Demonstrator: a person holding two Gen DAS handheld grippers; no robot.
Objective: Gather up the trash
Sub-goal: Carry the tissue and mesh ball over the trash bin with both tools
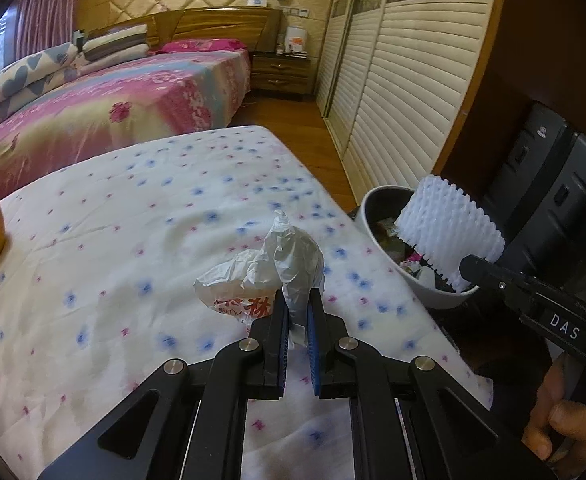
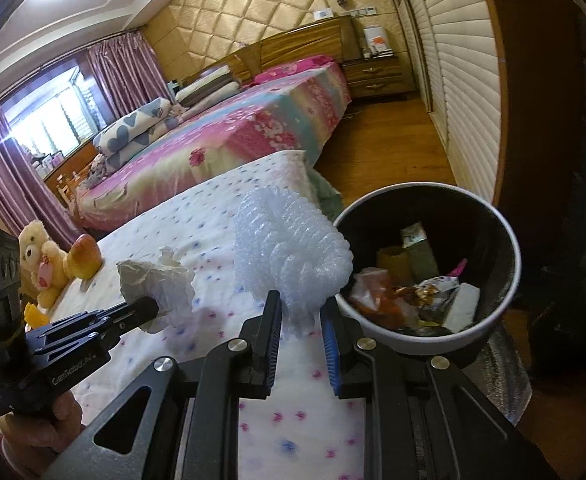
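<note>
My left gripper [image 1: 297, 312] is shut on a crumpled white plastic bag [image 1: 277, 264] with red print, held just above the flowered quilt [image 1: 133, 240]. The bag also shows in the right wrist view [image 2: 161, 284], with the left gripper [image 2: 149, 308] beside it. My right gripper [image 2: 301, 312] is shut on a white foam fruit net [image 2: 293, 248], held next to the rim of a white trash bin [image 2: 505, 240] with wrappers inside. In the left wrist view the net [image 1: 449, 224] hangs over the bin [image 1: 377, 232] at the bed's right edge.
A yellow-red fruit-shaped object [image 2: 83, 256] and a plush bear [image 2: 41, 260] lie at the quilt's far left. A pink bed [image 1: 113, 100], a nightstand [image 1: 281, 72] and louvred wardrobe doors [image 1: 405, 100] stand behind. Wooden floor [image 2: 393, 152] lies between.
</note>
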